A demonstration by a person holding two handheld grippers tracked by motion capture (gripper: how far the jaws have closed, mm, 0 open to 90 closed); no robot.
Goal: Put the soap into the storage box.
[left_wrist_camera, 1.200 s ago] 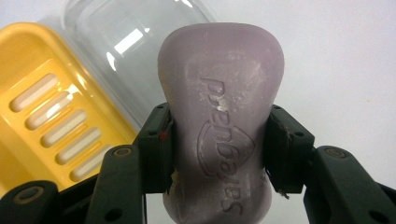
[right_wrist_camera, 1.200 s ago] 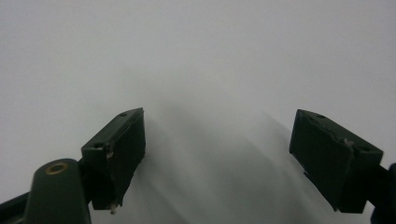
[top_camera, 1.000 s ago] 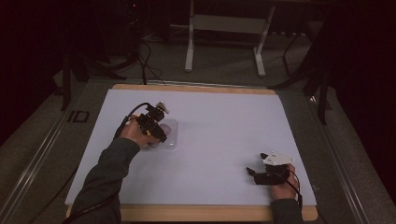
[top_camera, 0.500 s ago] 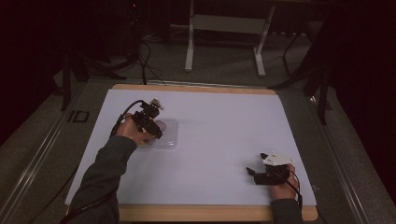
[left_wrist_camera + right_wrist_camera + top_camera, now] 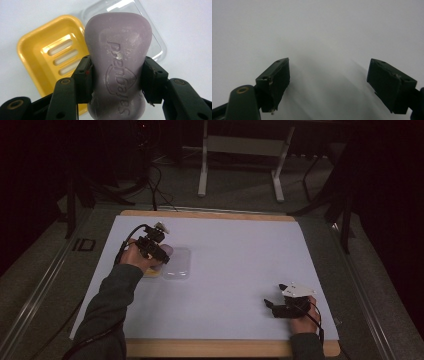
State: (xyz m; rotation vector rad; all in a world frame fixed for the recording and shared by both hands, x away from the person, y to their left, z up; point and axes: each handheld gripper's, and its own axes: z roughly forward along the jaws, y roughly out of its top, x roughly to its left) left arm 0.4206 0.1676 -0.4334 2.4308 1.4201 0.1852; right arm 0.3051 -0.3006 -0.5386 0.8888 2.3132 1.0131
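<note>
At the left of the bench: left gripper clenched on a lilac soap bar, held above a yellow soap dish and its clear lid. Near right: right gripper, jaws spread, holding nothing.

Bare white mat lies between both hands; yellow soap dish (clear lid beside it) crowds the left.

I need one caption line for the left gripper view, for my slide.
Left gripper clamps a purple soap bar above a yellow soap dish and its clear lid.
</note>
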